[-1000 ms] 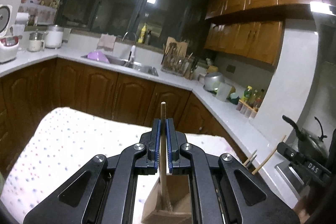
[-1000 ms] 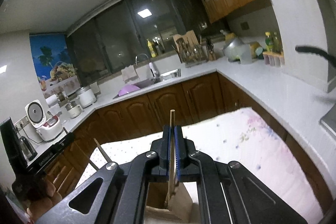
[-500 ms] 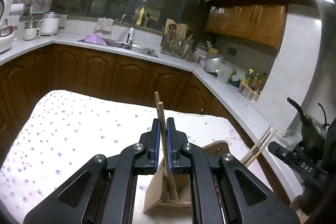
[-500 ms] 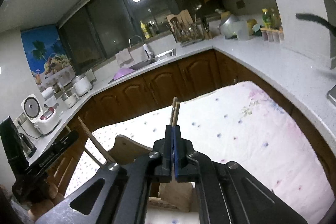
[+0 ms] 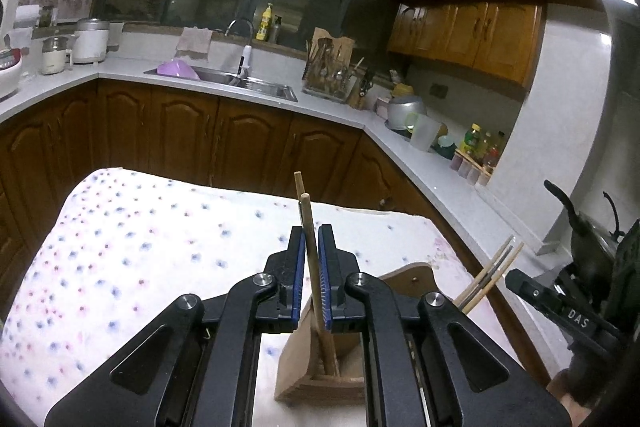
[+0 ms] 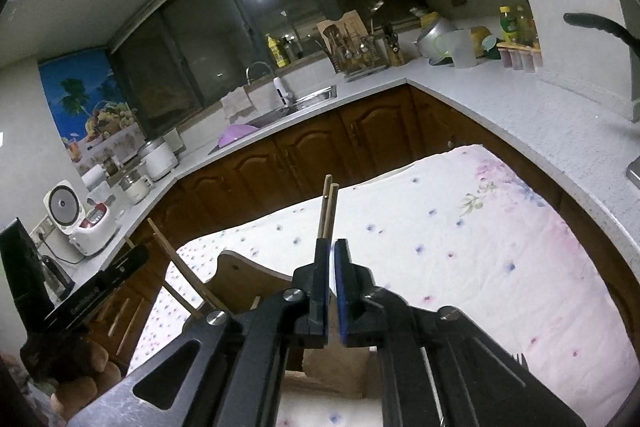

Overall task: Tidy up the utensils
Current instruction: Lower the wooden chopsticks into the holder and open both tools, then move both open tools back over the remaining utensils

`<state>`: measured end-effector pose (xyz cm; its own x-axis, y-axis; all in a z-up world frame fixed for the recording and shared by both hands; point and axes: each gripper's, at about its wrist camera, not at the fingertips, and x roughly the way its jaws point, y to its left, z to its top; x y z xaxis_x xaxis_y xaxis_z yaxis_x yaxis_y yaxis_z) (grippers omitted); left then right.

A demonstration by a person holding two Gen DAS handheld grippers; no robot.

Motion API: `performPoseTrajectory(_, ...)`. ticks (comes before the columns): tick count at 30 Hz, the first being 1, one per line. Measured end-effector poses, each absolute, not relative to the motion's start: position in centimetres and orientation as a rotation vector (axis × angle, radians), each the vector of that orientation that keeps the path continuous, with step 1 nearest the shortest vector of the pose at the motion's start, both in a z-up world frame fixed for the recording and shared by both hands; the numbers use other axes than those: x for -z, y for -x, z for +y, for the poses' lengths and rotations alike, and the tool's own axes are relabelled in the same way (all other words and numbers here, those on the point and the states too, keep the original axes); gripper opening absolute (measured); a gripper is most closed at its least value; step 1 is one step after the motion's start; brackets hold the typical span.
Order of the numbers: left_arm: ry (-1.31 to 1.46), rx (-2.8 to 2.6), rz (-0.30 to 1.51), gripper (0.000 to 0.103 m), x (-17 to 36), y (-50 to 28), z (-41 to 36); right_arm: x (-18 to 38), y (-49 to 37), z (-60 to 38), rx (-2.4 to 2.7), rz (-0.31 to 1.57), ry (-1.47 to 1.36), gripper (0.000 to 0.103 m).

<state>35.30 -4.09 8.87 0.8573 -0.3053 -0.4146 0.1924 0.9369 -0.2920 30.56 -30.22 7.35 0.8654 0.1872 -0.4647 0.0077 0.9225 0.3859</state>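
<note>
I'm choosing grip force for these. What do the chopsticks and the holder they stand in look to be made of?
The chopsticks look like bamboo or pale wood, matte and unlacquered: tan, with blunt-cut ends. The holder looks like wood, brown with a smooth, dull finish; stacked lines along its base edge hint at plywood, though that is uncertain.

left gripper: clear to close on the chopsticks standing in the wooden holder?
Probably yes. The left gripper already straddles the chopsticks, which rise from the wooden holder between its slightly parted jaws. Nothing else sits in the gap, and the right gripper is off to the side.
</note>
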Motion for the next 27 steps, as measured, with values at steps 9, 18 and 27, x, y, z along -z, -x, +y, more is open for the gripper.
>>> performPoseTrajectory(9, 0.236, 0.257, 0.472, 0.052, -8.9, -32.7, -3.1, -7.4, -28.9, -30.4, -0.116, 0.511, -0.402, 0.049)
performPoseTrajectory(18, 0.225, 0.243, 0.469, 0.082, -8.7, -28.3, -1.5, -7.5, -25.2, -30.1, -0.137, 0.492, -0.381, 0.073)
performPoseTrajectory(27, 0.203, 0.248, 0.521, 0.086, -7.0, -24.2, -1.2, -6.9, -21.0, -30.0, -0.146, 0.508, -0.365, 0.08)
